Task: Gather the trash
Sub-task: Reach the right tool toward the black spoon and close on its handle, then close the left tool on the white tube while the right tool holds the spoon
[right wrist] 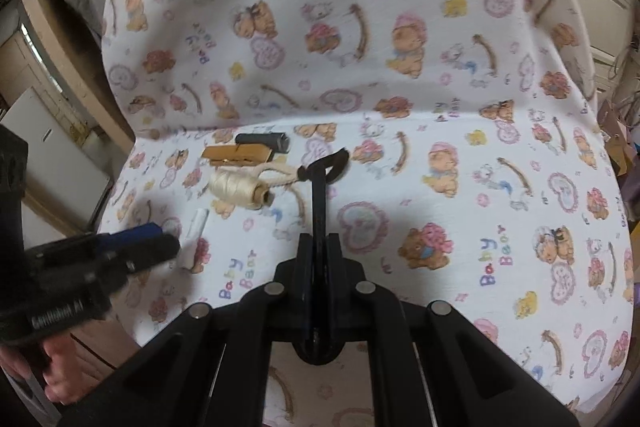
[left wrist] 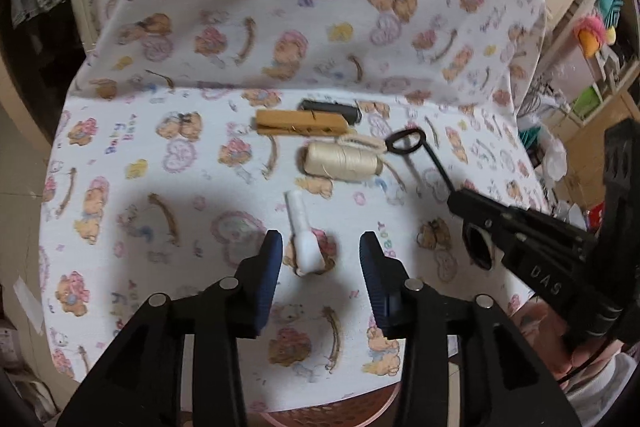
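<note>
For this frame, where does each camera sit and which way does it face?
Left wrist: rides the left tongs, angled down at the printed cloth; open around a white tube; the right tongs and a hand show.
Right wrist: rides the right tongs, shut on a black looped tool; the left tongs show.
Shared: thread spool, wooden clothespin, black cylinder.

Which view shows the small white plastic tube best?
Left wrist view: the small white plastic tube lies whole, unobstructed, between the open left gripper fingers. In the right wrist view the tube is small, blurred, partly hidden by that gripper.
</note>
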A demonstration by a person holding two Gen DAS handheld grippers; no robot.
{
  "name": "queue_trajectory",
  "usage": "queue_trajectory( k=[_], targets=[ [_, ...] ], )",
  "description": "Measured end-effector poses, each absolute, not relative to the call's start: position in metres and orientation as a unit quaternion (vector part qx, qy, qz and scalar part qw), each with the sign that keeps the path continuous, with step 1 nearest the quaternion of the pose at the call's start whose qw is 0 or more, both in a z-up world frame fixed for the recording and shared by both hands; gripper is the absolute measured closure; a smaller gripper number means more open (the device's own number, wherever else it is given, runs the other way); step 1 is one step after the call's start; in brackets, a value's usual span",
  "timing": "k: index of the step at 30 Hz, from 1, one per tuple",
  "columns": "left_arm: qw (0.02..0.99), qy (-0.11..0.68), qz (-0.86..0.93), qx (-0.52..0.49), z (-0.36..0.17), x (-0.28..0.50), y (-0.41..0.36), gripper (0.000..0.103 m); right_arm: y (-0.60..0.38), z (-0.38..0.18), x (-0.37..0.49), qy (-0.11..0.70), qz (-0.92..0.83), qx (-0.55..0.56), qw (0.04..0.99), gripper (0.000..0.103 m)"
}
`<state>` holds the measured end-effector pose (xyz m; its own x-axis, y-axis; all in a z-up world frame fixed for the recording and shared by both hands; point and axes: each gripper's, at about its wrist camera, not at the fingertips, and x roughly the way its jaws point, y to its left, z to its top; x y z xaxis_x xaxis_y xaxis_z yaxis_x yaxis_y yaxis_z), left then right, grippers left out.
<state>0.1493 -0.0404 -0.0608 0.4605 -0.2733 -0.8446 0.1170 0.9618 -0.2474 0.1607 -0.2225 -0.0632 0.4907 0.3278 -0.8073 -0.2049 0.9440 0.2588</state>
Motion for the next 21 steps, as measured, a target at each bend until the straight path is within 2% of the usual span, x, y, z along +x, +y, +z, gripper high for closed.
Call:
queue_trajectory(
  k=[8,11,13,21],
  targets=[
    [0.873,0.483,-0.07,0.002,-0.064,0.146,-0.06,0.066,-0.221,-0.061,0.157,0.476,0.144,0.04,0.867,0.097],
    [0.864,0.497,-0.078,-0.008,-0.073,0.15,-0.062,0.084,-0.222,-0.057,0.155,0.468,0.142,0.035,0.871,0.097],
    [0.868,0.491,-0.07,-0.011,-0.074,0.15,-0.063,0.09,-0.222,-0.056,0.155,0.467,0.143,0.036,0.872,0.097],
    [0.882,0.464,-0.077,-0.038,-0.054,0.143,-0.053,0.091,-0.224,-0.052,0.151,0.458,0.136,0.03,0.878,0.097]
  ],
)
